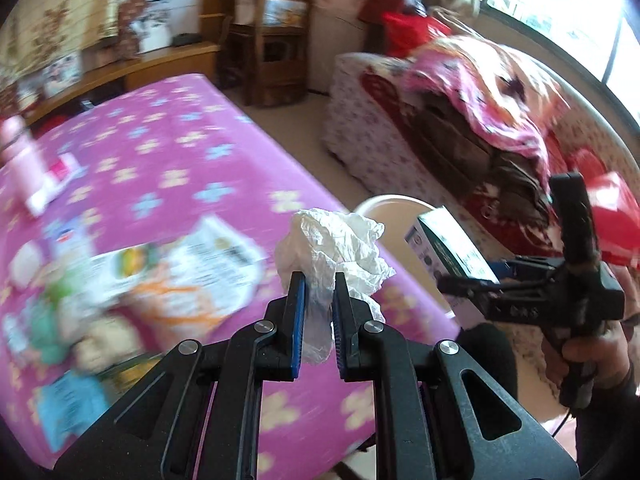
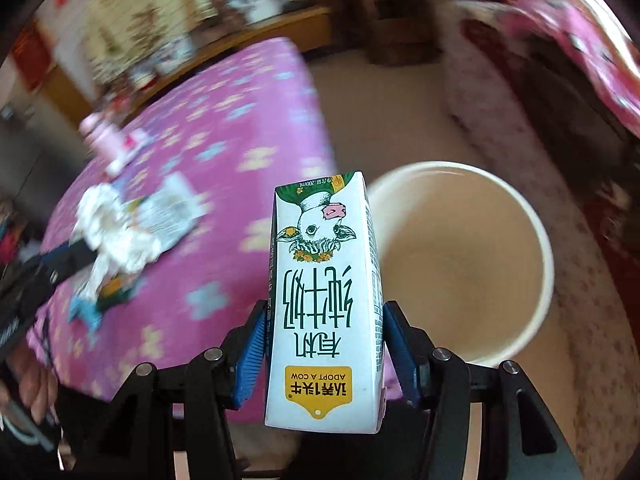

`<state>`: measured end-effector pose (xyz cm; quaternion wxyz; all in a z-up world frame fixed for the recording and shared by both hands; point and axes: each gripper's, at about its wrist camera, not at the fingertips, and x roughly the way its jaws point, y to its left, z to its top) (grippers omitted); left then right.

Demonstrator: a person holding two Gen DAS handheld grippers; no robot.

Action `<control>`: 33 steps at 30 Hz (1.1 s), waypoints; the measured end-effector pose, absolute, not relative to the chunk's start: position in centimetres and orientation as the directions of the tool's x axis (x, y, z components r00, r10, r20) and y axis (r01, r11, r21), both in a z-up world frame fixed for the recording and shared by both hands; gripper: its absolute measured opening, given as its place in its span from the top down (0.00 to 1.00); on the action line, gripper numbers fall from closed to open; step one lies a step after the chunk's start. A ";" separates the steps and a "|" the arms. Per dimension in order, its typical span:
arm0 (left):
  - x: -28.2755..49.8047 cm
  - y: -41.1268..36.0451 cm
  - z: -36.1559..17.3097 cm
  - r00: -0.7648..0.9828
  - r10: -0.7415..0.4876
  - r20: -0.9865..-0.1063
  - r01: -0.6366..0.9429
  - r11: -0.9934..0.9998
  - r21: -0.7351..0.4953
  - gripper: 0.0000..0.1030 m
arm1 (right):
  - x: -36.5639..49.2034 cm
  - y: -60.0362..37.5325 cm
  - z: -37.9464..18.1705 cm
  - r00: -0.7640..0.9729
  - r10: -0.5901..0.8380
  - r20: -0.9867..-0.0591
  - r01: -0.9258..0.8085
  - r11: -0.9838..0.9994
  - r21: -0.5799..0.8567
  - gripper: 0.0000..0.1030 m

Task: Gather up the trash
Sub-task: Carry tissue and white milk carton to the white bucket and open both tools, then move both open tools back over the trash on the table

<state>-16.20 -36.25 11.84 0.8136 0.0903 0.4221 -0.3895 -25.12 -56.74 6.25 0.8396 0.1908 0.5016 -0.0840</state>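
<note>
Between the blue-padded fingers of the left gripper [image 1: 319,280], in the left wrist view, a crumpled white tissue wad [image 1: 334,246] is pinched; the jaws stand nearly closed on its lower tail, and the bulk of the wad projects beyond the fingertips. The wad is held above the near right edge of the purple flower-printed tablecloth [image 1: 168,152]. A printed snack wrapper [image 1: 188,272] and other blurred litter lie on the cloth to the left, so collection is judged to be only partly complete. The right gripper [image 1: 460,284] is visible at right, holding a carton beside the rim of the round cream-white plastic bin [image 1: 384,202]. In the right wrist view, the right gripper [image 2: 324,316] is closed to carton width on the side faces of a white and green milk carton [image 2: 324,300]. The long axis of the carton runs along the fingers, with the far end pointing away from the camera and the print reading inverted. The carton hangs just left of the bin [image 2: 536,232], which stands on the floor beside the table and appears empty. Neither item has been released into it. Both deposits and the remaining table litter are judged outstanding.
</note>
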 end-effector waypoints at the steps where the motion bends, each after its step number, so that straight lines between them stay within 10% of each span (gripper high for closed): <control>1: -16.3 -37.7 11.4 0.326 -0.561 -0.761 0.720 0.669 -0.185 0.90 | -25.2 -58.0 5.9 0.475 0.028 -0.879 0.360 0.906 0.224 0.47; 13: -16.4 -48.2 6.3 0.199 -0.578 -0.791 0.758 0.603 -0.250 0.86 | -24.8 -65.7 -0.1 0.372 -0.027 -0.928 0.538 0.820 0.192 0.46; 18: -16.3 -48.3 5.6 0.177 -0.583 -0.793 0.742 0.608 -0.282 0.63 | -25.2 -66.1 -0.4 0.393 -0.010 -0.919 0.542 0.810 0.223 0.35; 33: -17.0 -42.4 7.3 0.372 -0.488 -0.790 0.686 0.717 -0.120 0.62 | -24.6 -60.1 5.0 0.504 -0.050 -0.862 0.426 0.883 0.198 0.35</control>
